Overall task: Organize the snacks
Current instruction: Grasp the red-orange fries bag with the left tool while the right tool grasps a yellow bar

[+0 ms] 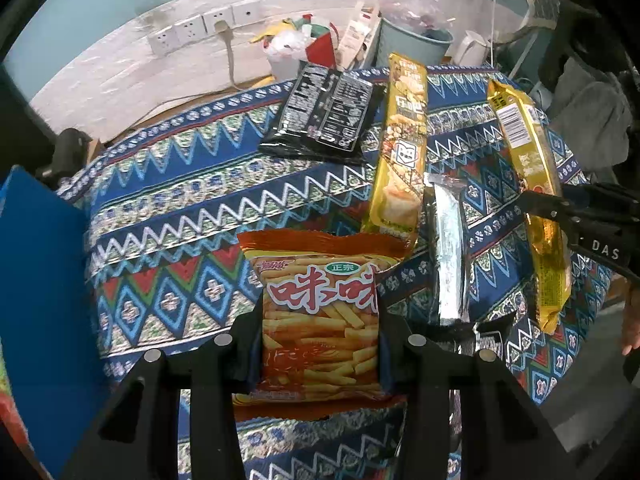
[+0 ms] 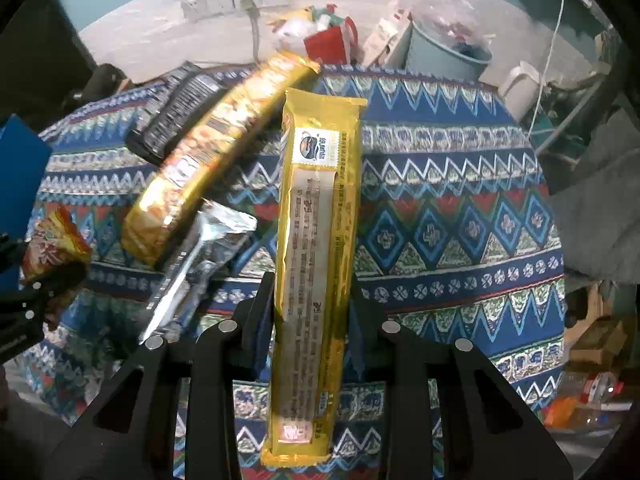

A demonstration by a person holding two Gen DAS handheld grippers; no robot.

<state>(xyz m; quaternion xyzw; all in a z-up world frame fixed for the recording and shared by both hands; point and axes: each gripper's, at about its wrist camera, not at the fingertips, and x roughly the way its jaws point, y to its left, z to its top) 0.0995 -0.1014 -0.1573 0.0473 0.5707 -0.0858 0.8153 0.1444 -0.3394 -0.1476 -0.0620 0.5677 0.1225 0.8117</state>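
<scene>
In the left wrist view, my left gripper (image 1: 320, 308) is shut on an orange shrimp-stick snack bag (image 1: 316, 268), held clear of the patterned tablecloth (image 1: 180, 200). In the right wrist view, my right gripper (image 2: 312, 284) is shut on a long gold biscuit packet (image 2: 316, 208), also seen at the right of the left view as the gold packet (image 1: 524, 160). On the cloth lie a black snack bag (image 1: 320, 116), a second long gold packet (image 1: 400, 148) and a silver foil packet (image 1: 450, 256). The orange bag (image 2: 52, 244) shows at the left edge of the right view.
A blue board (image 1: 40, 280) stands at the table's left edge. Behind the table are a grey-blue bin (image 1: 412, 44), a white kettle (image 1: 472, 48), a red box with bags (image 1: 320, 46) and wall sockets (image 1: 200, 24). Clutter lies on the floor at the right (image 2: 592, 392).
</scene>
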